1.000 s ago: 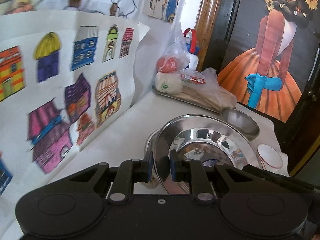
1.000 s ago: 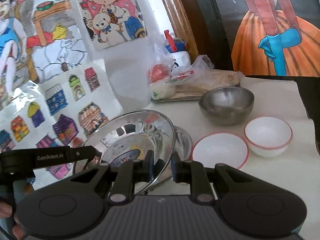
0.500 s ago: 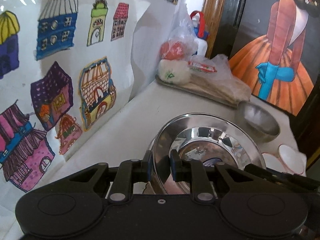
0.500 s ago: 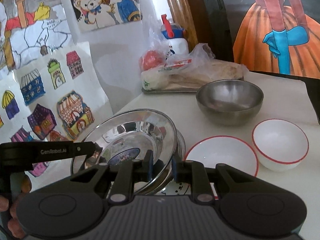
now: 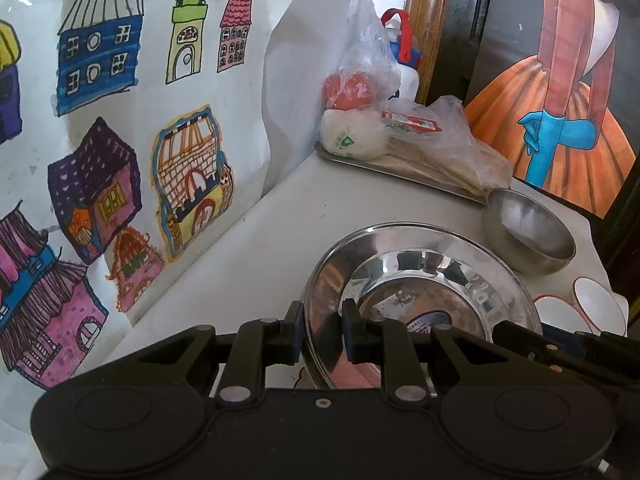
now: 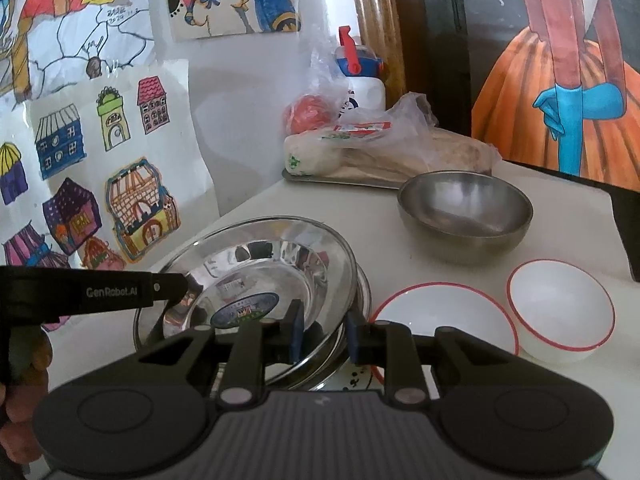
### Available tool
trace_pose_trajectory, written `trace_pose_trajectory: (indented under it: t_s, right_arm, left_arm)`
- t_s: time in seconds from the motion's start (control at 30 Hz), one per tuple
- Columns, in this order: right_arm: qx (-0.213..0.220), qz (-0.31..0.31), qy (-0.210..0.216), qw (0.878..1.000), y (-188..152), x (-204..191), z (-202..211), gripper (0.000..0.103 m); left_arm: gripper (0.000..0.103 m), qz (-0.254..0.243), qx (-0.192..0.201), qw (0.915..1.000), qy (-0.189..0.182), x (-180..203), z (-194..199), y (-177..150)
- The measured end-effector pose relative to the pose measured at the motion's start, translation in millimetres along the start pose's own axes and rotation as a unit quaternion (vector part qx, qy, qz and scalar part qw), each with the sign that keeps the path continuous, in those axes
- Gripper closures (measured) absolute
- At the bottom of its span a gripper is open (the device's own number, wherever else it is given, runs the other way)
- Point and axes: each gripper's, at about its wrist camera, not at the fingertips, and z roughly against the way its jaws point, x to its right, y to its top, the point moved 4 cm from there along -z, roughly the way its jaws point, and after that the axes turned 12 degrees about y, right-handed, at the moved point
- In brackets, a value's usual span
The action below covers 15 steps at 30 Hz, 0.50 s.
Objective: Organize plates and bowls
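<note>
A shiny steel plate (image 5: 420, 272) (image 6: 256, 264) lies tilted on a second steel plate (image 6: 362, 292) on the white table. My left gripper (image 5: 322, 336) is shut on its near-left rim, one pad outside and one inside. My right gripper (image 6: 324, 336) holds the opposite rim; its jaws are opening, with the rim still between the pads and touching them. In the right wrist view the left gripper's finger (image 6: 172, 284) reaches in from the left, held by a hand (image 6: 20, 392). Beyond stand a steel bowl (image 5: 528, 232) (image 6: 464, 212), a red-rimmed white plate (image 6: 440, 320) and a red-rimmed white bowl (image 6: 560, 316) (image 5: 596, 304).
A metal tray (image 5: 440, 186) (image 6: 304, 178) with plastic-bagged food sits at the back by the wall, a white bottle (image 6: 360, 76) with a red and blue cap behind it. Children's drawings (image 5: 120, 128) cover the wall on the left. A dark painted door (image 6: 560, 60) bounds the right.
Both grippers have sunk toward the table with the steel plate between them. The plate now rests on the second steel plate. The right jaws stand slightly wider.
</note>
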Motion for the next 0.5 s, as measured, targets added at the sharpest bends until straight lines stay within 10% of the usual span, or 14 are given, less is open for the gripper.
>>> trace_pose_trajectory:
  t_s: [0.5]
  right_arm:
    - [-0.006,0.025,-0.012,1.000,0.1,-4.3,-1.8,0.074]
  left_arm:
    - [0.081,-0.009,0.002,1.0000,0.003,1.6,-1.1,0.9]
